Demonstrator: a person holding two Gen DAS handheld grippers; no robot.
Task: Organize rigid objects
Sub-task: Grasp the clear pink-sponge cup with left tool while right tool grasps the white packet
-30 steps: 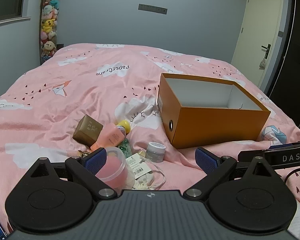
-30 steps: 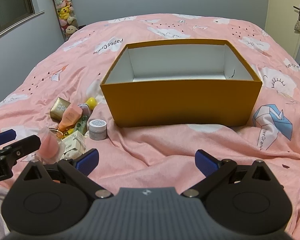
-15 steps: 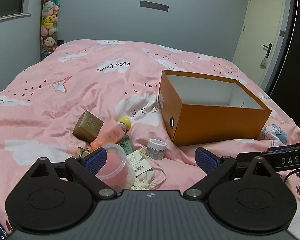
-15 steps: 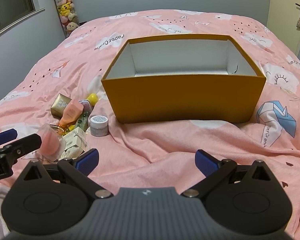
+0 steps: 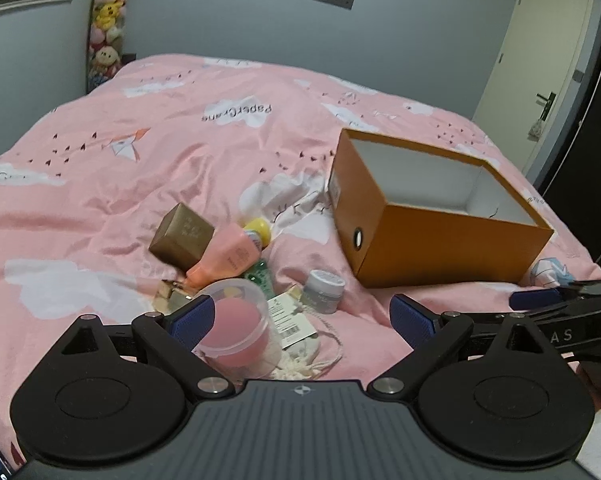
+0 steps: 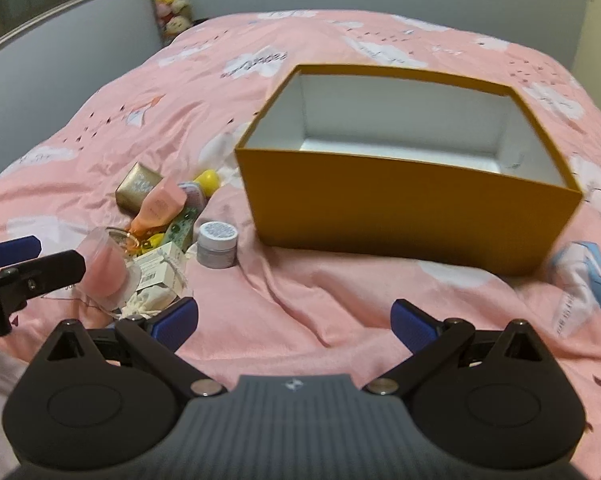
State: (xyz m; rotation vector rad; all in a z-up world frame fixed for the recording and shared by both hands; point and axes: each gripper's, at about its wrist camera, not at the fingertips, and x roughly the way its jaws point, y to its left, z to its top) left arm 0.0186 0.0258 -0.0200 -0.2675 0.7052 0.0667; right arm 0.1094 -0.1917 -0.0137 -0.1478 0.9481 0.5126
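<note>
An open orange box [image 5: 440, 240] with a white inside stands on the pink bed, empty as far as I see; in the right wrist view the orange box [image 6: 412, 220] is straight ahead. Left of it lies a pile: gold box [image 5: 182, 236], pink tube [image 5: 226, 258], yellow-capped bottle [image 5: 258, 229], green bottle [image 5: 258, 276], grey jar [image 5: 324, 286] and a clear tub with a pink sponge [image 5: 236, 328]. My left gripper [image 5: 302, 320] is open, its left finger beside the tub. My right gripper [image 6: 294, 320] is open over bare bedding, short of the box.
A tagged white carton [image 5: 290, 316] and a drawstring pouch [image 5: 304, 354] lie by the tub. The right gripper [image 5: 556, 300] shows at the left view's right edge. Plush toys [image 5: 104, 40] hang in the far corner, a door [image 5: 540, 80] is far right.
Both views have shifted a little forward, so the orange box and the pile look larger. Both grippers stay wide open and hold nothing; no object has moved.
</note>
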